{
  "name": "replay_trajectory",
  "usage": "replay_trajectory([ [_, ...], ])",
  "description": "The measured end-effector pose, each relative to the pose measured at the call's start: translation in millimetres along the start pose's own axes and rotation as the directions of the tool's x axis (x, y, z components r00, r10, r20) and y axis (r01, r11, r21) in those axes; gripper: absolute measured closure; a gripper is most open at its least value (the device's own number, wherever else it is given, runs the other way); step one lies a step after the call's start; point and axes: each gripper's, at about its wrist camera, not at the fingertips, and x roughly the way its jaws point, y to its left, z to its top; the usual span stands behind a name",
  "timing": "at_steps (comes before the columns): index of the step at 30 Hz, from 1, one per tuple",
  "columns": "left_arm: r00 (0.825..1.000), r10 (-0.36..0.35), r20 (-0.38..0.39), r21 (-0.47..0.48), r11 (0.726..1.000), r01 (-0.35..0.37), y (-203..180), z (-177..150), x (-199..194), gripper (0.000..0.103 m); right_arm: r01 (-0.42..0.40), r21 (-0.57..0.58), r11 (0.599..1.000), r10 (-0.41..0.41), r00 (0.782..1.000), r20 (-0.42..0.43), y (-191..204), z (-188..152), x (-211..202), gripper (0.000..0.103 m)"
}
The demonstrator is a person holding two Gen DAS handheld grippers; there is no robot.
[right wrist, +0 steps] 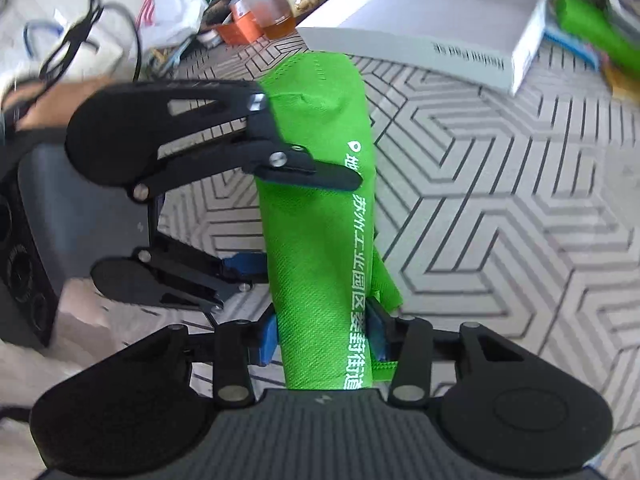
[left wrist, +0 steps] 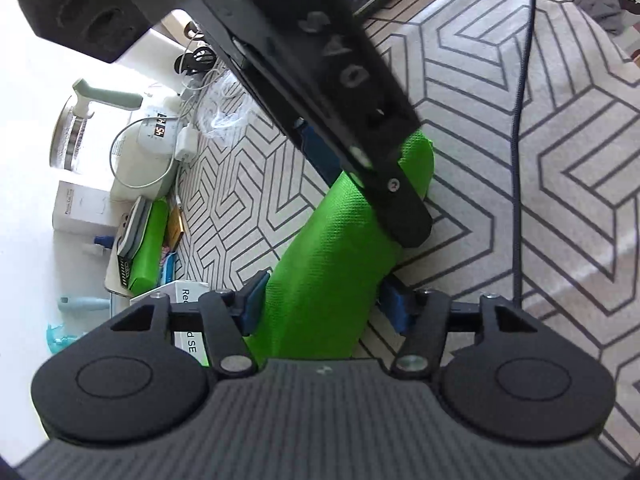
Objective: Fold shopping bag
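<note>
Geometric grey-line cloth (left wrist: 500, 128) over the table. Along the edge: glass kettle (left wrist: 76, 128), white box (right wrist: 440, 28), cable (left wrist: 520, 120), bottles and clutter. Green bag (right wrist: 320, 216) rolled into a narrow strip lying on the cloth, white lettering along one side. Left gripper (left wrist: 320, 308) clamped on one end of the strip; right gripper (right wrist: 324, 340) clamped on the other, blue pads (right wrist: 266, 340) pressed to the fabric.
</note>
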Motion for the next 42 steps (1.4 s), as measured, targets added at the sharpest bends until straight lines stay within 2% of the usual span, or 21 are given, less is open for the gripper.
replay_trajectory([
  [2, 0.999, 0.037, 0.008, 0.048, 0.998, -0.037, -5.0, 1.0, -0.1, 0.029, -0.094, 0.12, 0.988, 0.09, 0.995, 0.037, -16.2, -6.5, -0.7, 0.058],
  [4, 0.998, 0.06, 0.027, 0.076, 0.995, -0.062, -8.2, 1.3, 0.2, 0.028, -0.233, 0.268, 0.935, 0.211, 0.971, 0.109, -36.3, -23.5, -0.1, 0.058],
  [6, 0.999, 0.027, 0.021, 0.022, 0.999, -0.027, 1.5, 4.2, 4.4, 0.032, -0.311, 0.343, 0.886, 0.268, 0.949, 0.167, -49.4, -35.6, 0.3, 0.058],
  [8, 1.0, -0.019, 0.005, -0.025, 1.0, 0.019, 11.3, 6.5, 7.2, 0.033, -0.352, 0.393, 0.849, 0.291, 0.934, 0.208, -58.7, -41.5, 1.2, 0.057],
  [12, 1.0, -0.029, -0.001, 0.034, 0.999, 0.029, 10.8, 9.4, 9.2, 0.034, -0.396, 0.447, 0.802, 0.296, 0.914, 0.277, -67.7, -52.4, 4.2, 0.057],
  [17, 0.997, 0.059, 0.049, 0.096, 0.993, -0.064, -2.5, 4.1, 3.3, 0.028, -0.443, 0.469, 0.764, 0.312, 0.89, 0.333, -72.4, -58.4, 5.9, 0.058],
  [19, 0.993, 0.095, 0.069, 0.084, 0.991, -0.101, -7.1, 0.8, -0.6, 0.027, -0.464, 0.47, 0.751, 0.325, 0.879, 0.348, -75.8, -57.0, 7.9, 0.058],
  [26, 0.99, 0.108, 0.091, 0.146, 0.982, -0.121, -14.3, 3.2, -7.9, 0.022, -0.534, 0.469, 0.704, 0.37, 0.839, 0.399, -87.4, -52.1, 15.1, 0.058],
  [28, 0.992, 0.085, 0.09, 0.139, 0.985, -0.097, -12.6, 7.2, -7.7, 0.022, -0.541, 0.467, 0.699, 0.376, 0.834, 0.403, -88.2, -49.2, 15.7, 0.057],
  [31, 0.996, 0.039, 0.08, 0.032, 0.999, -0.042, -3.9, 17.5, -5.3, 0.025, -0.546, 0.467, 0.695, 0.385, 0.832, 0.4, -86.8, -44.1, 19.2, 0.058],
  [33, 0.997, 0.045, 0.065, -0.019, 0.999, -0.044, -2.7, 19.8, -1.4, 0.033, -0.553, 0.471, 0.688, 0.378, 0.826, 0.418, -87.0, -44.7, 19.5, 0.058],
  [35, 0.996, 0.07, 0.06, -0.052, 0.996, -0.067, -6.0, 20.0, 0.3, 0.036, -0.562, 0.476, 0.676, 0.374, 0.818, 0.436, -88.9, -48.4, 19.4, 0.058],
  [37, 0.993, 0.098, 0.058, -0.059, 0.994, -0.095, -12.6, 20.2, -1.5, 0.037, -0.607, 0.498, 0.62, 0.396, 0.789, 0.47, -91.1, -56.1, 24.8, 0.057],
  [39, 0.991, 0.116, 0.07, -0.074, 0.991, -0.11, -17.3, 18.7, -5.9, 0.039, -0.634, 0.511, 0.581, 0.401, 0.769, 0.498, -88.8, -64.0, 27.6, 0.057],
  [40, 0.988, 0.125, 0.088, -0.078, 0.99, -0.119, -19.5, 16.6, -9.9, 0.039, -0.643, 0.516, 0.566, 0.401, 0.762, 0.509, -87.3, -67.6, 27.2, 0.053],
  [42, 0.982, 0.147, 0.119, -0.081, 0.987, -0.138, -23.7, 12.7, -17.3, 0.041, -0.674, 0.536, 0.509, 0.41, 0.737, 0.537, -84.5, -74.1, 25.2, 0.05],
])
